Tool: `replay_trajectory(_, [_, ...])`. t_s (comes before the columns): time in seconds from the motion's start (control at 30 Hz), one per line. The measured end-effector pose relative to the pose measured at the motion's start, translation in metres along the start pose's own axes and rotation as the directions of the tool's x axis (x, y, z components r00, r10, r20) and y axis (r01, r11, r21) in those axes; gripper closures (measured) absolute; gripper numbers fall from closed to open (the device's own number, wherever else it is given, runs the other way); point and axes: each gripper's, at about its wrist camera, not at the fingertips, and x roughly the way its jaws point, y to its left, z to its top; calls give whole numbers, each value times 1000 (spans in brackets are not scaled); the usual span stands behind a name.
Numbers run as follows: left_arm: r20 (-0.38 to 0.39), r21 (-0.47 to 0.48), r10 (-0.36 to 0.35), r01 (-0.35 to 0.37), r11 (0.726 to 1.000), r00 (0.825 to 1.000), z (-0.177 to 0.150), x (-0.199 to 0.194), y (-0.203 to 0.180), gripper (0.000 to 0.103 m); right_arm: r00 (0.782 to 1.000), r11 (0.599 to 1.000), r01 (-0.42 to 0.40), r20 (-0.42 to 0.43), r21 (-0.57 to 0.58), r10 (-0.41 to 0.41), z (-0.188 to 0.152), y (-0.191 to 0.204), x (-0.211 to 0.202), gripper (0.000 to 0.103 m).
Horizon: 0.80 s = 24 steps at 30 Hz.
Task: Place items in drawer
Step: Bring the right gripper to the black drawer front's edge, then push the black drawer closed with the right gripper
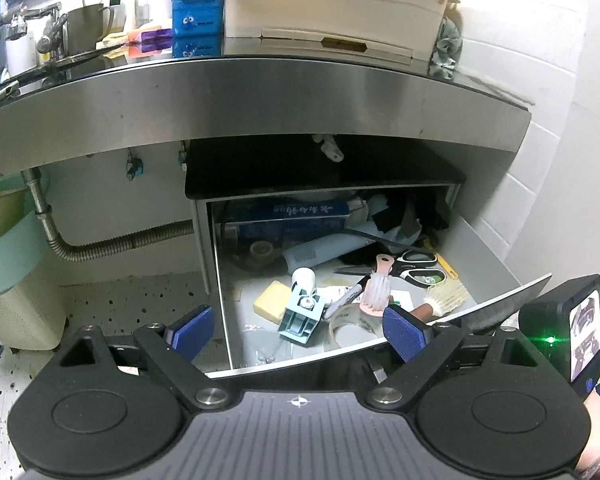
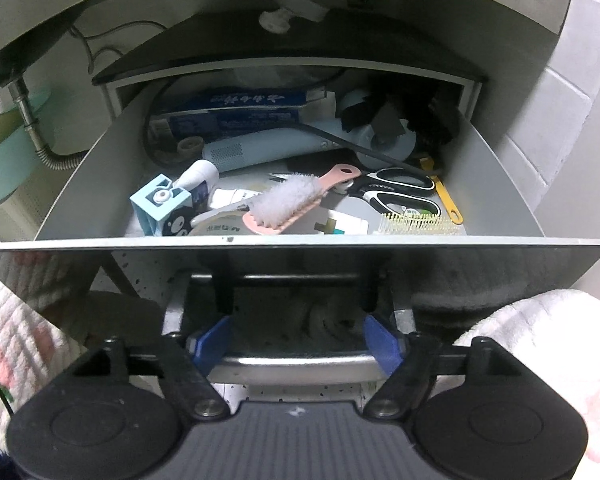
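Blue-padded right gripper (image 2: 296, 344) tilts downward, jaws spread wide around the drawer handle (image 2: 300, 364), gripping nothing.

Open drawer (image 2: 300, 243) cluttered with brush (image 2: 288, 202), scissors (image 2: 396, 190)

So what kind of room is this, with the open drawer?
Most likely a home bathroom vanity. A faucet and metal cup sit on the counter, a drain hose runs beneath it, and the open drawer holds a pink brush, scissors and other odds and ends.
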Motion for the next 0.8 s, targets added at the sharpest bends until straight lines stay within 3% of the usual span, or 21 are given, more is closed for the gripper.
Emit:
replay_trajectory(0.37, [-11, 14, 3, -2, 1000, 1000, 0, 1, -3, 12, 1000, 1000, -15, -15, 11, 15, 2, -7, 3, 19])
replay_trajectory(0.8, [-19, 17, -2, 2, 1000, 1000, 0, 2, -4, 12, 1000, 1000, -18, -24, 3, 18, 4, -5, 3, 19])
